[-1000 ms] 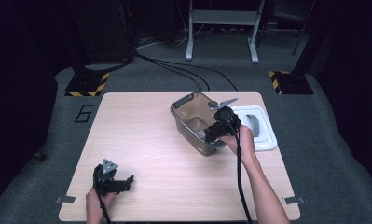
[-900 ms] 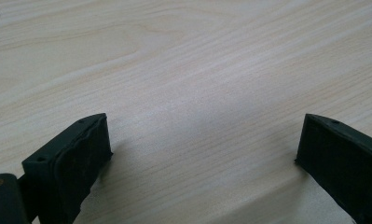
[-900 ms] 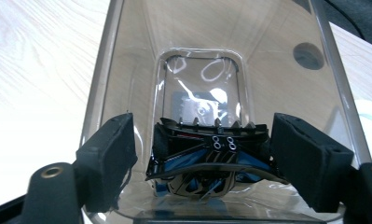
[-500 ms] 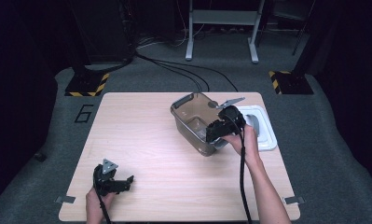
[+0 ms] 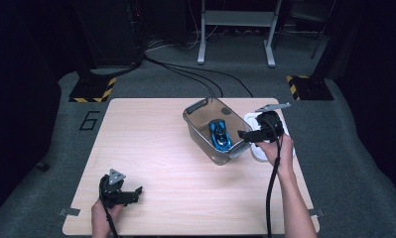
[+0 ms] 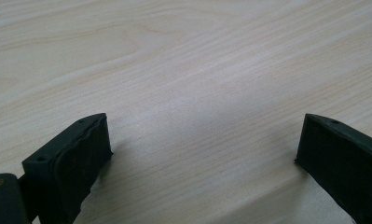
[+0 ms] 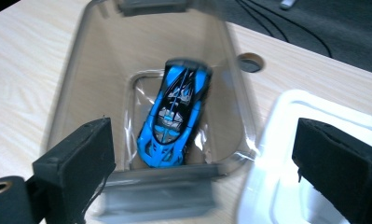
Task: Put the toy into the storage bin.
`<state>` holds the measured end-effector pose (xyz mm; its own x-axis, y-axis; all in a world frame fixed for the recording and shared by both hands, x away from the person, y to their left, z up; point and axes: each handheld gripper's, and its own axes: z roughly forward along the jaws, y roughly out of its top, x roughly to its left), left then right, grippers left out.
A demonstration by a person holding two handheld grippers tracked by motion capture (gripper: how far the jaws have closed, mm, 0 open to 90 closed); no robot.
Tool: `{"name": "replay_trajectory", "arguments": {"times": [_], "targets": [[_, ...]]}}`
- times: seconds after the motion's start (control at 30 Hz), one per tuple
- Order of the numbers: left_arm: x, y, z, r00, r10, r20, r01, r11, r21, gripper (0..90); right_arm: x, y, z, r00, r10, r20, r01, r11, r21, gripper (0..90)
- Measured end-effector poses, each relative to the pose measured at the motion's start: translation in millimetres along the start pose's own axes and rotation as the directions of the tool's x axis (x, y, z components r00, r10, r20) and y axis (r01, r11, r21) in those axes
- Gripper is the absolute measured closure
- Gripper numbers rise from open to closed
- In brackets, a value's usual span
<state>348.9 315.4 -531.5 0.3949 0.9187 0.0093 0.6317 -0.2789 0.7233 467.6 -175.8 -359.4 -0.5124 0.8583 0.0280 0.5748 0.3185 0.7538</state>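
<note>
Your right gripper (image 5: pixel 242 135) has just been opening, jaws wide apart and empty, beside the clear bin (image 5: pixel 195 119). The blue toy car (image 5: pixel 219 134) lies inside the bin. Your left gripper (image 5: pixel 136 191) rests spread wide on the table (image 5: pixel 146 139).

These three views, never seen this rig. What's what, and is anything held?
No robot: a person holds a two-jaw hand gripper in each hand. The high view looks down on the wooden table; the other two cameras ride on the grippers and look along their black jaws. The left gripper rests near the table's front edge, jaws open over bare wood. The right gripper, beside the clear plastic bin, has just been opening its jaws; nothing is between them. A blue toy car lies in the bin. A white lid lies beside it.
</note>
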Motion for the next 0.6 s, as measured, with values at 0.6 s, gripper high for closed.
{"name": "replay_trajectory", "arguments": {"times": [0.6], "targets": [[0.2, 0.0, 0.0, 1.0, 0.0, 0.001, 0.0, 1.0, 0.0, 2.9, -68.6, -36.7, 15.8, 0.9842, 0.138, 0.112, -0.144, 0.988, 0.048, 6.0]]}}
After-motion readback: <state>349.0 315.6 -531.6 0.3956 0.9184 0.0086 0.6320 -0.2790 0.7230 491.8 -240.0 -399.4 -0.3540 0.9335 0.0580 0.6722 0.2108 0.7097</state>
